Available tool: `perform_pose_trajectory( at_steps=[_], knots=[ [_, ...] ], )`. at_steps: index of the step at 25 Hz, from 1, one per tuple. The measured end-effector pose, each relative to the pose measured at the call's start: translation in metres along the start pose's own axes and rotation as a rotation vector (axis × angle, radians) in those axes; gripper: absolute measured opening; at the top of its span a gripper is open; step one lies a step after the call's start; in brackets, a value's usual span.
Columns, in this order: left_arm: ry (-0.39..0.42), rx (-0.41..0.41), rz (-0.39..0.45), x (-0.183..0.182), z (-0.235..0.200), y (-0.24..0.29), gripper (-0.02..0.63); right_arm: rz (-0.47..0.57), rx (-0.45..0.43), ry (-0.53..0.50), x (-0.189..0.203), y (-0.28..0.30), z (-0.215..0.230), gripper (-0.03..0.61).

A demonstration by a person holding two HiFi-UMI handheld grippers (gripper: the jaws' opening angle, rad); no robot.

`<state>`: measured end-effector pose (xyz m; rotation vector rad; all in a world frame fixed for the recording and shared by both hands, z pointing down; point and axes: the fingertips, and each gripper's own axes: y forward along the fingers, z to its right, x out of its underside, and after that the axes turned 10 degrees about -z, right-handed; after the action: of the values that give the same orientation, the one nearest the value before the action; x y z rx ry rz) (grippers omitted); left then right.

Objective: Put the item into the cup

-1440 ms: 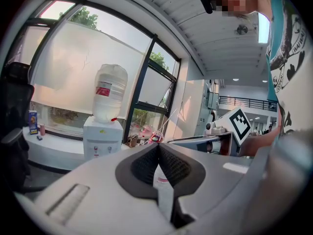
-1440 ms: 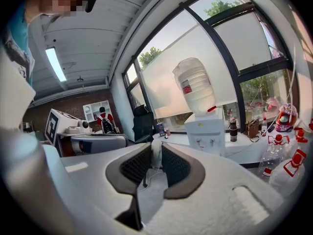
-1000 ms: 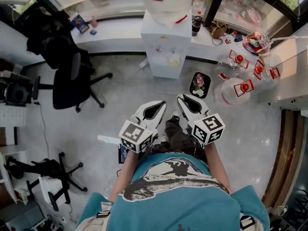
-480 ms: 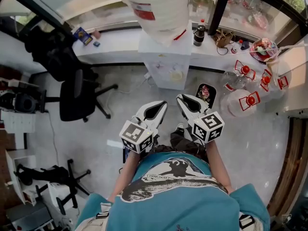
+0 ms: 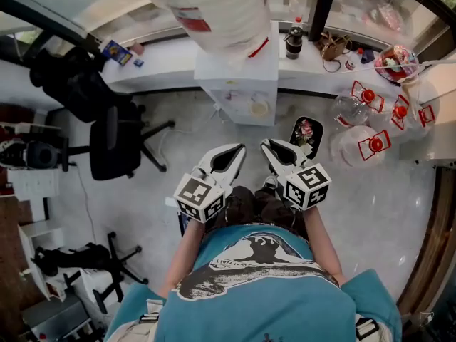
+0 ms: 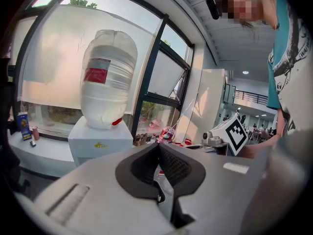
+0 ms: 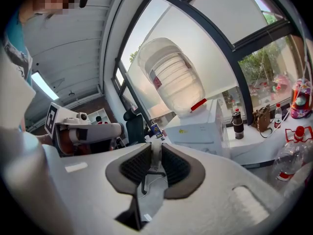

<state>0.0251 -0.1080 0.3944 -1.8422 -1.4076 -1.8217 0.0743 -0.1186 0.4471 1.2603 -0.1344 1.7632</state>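
Observation:
I see no cup and no loose item that I can pick out. Both grippers are held out level in front of the person's chest, side by side above the floor. My left gripper point(image 5: 242, 148) point(image 6: 159, 146) has its tips touching, and only floor shows through the hollow behind them. My right gripper point(image 5: 265, 143) point(image 7: 155, 148) has its jaws a narrow slit apart. Through that slit show a pale counter front and a chair base, and nothing that I can make out is held. Ahead stands a white water dispenser point(image 5: 239, 70) point(image 6: 100, 146) point(image 7: 195, 129) with a large bottle point(image 5: 214, 6) on top.
A long white counter point(image 5: 164, 59) runs under the windows and bears a dark flask point(image 5: 293, 41) and small clutter. A black office chair point(image 5: 117, 144) stands to the left. A black patterned tray point(image 5: 305, 135) and clear water jugs point(image 5: 356, 144) lie on the floor at right.
The dispenser and counter have drawn closer and slid lower in the head view as the person walked forward. Both grippers keep the same pose in front of the chest.

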Motion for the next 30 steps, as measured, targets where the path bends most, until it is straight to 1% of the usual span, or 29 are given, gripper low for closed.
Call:
perform_pose_trajectory(
  at_steps=[7, 14, 18, 23, 28, 30],
  knots=[
    [0.007, 0.007, -0.036, 0.003, -0.006, 0.014, 0.014, -0.014, 0.013, 0.031, 0.006, 0.001, 0.014, 0.066],
    [0.021, 0.023, -0.038, 0.003, -0.018, 0.024, 0.014, -0.032, 0.052, 0.058, 0.009, 0.012, 0.035, 0.066],
    [0.037, 0.023, -0.045, 0.009, -0.035, 0.028, 0.014, -0.057, 0.075, 0.037, 0.008, 0.030, 0.046, 0.066],
    [0.022, 0.017, -0.049, 0.017, -0.064, 0.031, 0.014, -0.078, 0.110, 0.012, 0.007, 0.059, 0.059, 0.066],
    [0.058, 0.007, -0.053, 0.026, -0.087, 0.039, 0.014, -0.101, 0.150, 0.020, 0.015, 0.085, 0.080, 0.066],
    [0.047, 0.015, -0.050, 0.031, -0.093, 0.042, 0.014, -0.113, 0.166, 0.026, 0.020, 0.094, 0.090, 0.066]
  ],
)
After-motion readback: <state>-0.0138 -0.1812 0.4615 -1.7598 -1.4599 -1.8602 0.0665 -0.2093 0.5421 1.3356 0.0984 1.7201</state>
